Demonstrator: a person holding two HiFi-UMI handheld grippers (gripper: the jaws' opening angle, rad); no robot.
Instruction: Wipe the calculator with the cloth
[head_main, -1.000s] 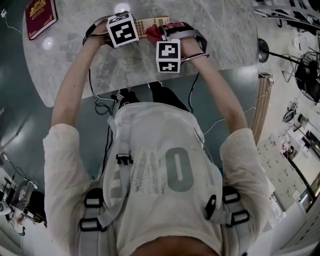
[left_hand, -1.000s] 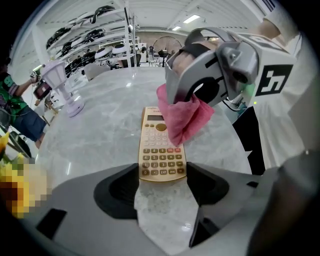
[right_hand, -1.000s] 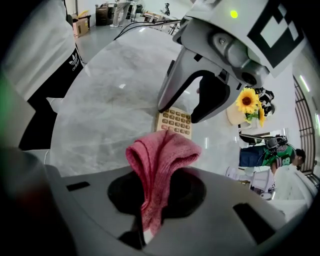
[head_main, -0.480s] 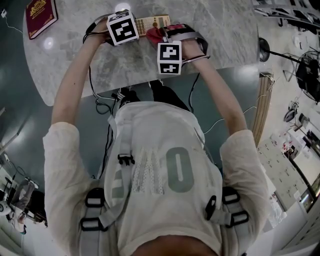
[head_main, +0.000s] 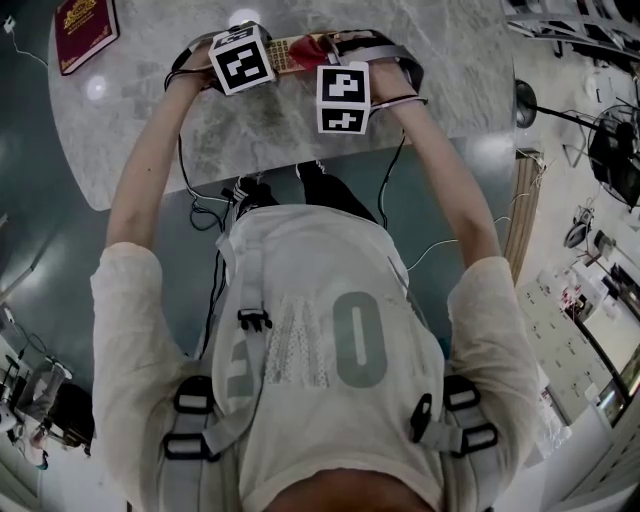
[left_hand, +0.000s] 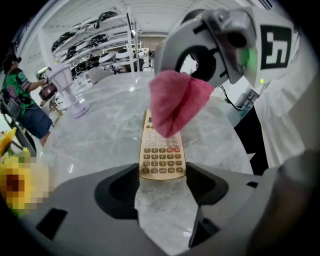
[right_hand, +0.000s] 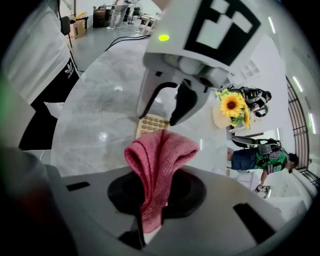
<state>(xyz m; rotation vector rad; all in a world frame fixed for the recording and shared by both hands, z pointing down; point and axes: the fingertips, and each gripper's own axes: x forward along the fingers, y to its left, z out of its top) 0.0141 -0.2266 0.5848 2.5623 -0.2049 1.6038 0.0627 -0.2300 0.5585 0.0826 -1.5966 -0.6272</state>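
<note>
A gold calculator (left_hand: 161, 155) lies flat on the marble table (left_hand: 100, 135). Its near end sits between the jaws of my left gripper (left_hand: 162, 172), which press on its two sides. My right gripper (right_hand: 159, 187) is shut on a folded red cloth (right_hand: 157, 160). In the left gripper view the cloth (left_hand: 177, 102) hangs from the right gripper over the calculator's far half, its lowest fold just at the keys. In the head view both marker cubes sit side by side over the calculator (head_main: 290, 50), with the cloth (head_main: 312, 46) between them.
A maroon book (head_main: 82, 30) lies at the table's far left. A sunflower bunch (right_hand: 232, 105) and a white stand (left_hand: 70, 90) are on the table beyond the calculator. The table's curved near edge (head_main: 300, 160) runs just in front of the person's body.
My right gripper has risen with the cloth and moved a little farther across the table. The left gripper and the calculator have stayed put.
</note>
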